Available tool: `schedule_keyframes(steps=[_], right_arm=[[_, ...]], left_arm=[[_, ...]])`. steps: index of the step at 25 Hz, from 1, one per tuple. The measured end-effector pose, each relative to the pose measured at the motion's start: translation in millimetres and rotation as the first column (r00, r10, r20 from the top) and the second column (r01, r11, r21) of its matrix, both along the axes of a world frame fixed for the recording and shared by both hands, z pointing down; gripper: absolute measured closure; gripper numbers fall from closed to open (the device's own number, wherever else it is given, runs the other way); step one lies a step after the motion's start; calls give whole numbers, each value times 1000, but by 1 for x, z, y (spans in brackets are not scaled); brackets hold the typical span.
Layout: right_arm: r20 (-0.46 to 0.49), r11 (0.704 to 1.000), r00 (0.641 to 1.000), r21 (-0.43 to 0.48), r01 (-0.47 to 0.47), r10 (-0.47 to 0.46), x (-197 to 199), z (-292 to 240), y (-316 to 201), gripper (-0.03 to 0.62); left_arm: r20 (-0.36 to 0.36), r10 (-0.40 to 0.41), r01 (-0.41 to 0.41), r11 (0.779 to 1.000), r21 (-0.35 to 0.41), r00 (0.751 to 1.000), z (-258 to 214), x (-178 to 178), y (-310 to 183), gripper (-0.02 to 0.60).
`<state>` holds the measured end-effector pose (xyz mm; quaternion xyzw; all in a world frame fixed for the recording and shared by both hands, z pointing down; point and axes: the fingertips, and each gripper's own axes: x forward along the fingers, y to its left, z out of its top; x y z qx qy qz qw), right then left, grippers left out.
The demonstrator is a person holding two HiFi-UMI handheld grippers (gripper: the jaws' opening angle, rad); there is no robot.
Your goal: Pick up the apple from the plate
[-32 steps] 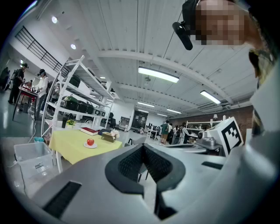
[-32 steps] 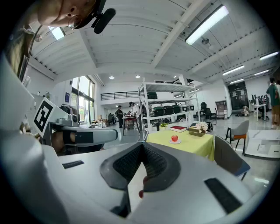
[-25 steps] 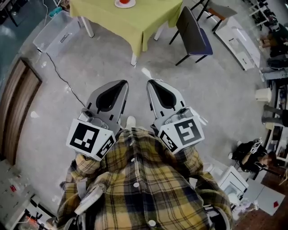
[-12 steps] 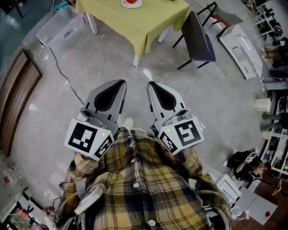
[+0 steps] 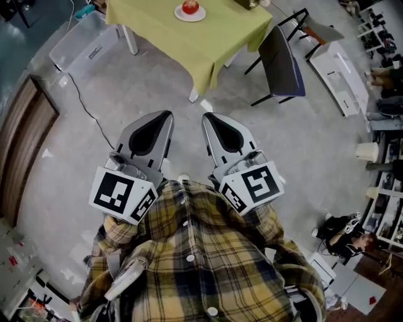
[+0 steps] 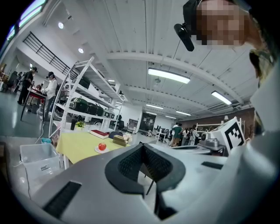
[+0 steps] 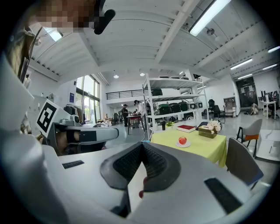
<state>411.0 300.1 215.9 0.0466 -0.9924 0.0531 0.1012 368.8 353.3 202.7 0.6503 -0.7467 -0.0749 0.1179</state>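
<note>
A red apple (image 5: 190,7) sits on a small white plate (image 5: 190,16) on a table with a yellow-green cloth (image 5: 170,34), at the top of the head view. My left gripper (image 5: 167,115) and right gripper (image 5: 206,116) are held side by side in front of my chest, well short of the table. Both point level towards it. In the left gripper view the apple (image 6: 102,146) is small and far beyond the shut jaws of the left gripper (image 6: 141,145). The right gripper (image 7: 142,144) is shut on nothing, with the apple (image 7: 182,140) far ahead.
A dark chair (image 5: 283,60) stands at the table's right side, a clear plastic box (image 5: 82,44) at its left, with a cable (image 5: 88,110) across the floor. A red book (image 7: 187,128) and a tissue box (image 7: 208,132) lie on the table. A shelving rack (image 6: 83,103) stands behind it.
I have walked towards the table: it has slid further down into the head view, and the apple and plate now show whole. Both grippers stay shut and side by side.
</note>
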Motion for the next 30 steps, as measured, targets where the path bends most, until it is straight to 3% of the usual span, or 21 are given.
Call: schedule_keyframes(steps=[16,30], right_arm=[[-29,996,995,-9,-93,92,-172,6,-38,597],[-92,991,988,-41,-125,121,-229,30,-92,598]], left_arm=[[-5,72,-72,997,-14,997,3,-181,-32,575],[-46,84,-86,995,-53,995,29,-242,-85,575]])
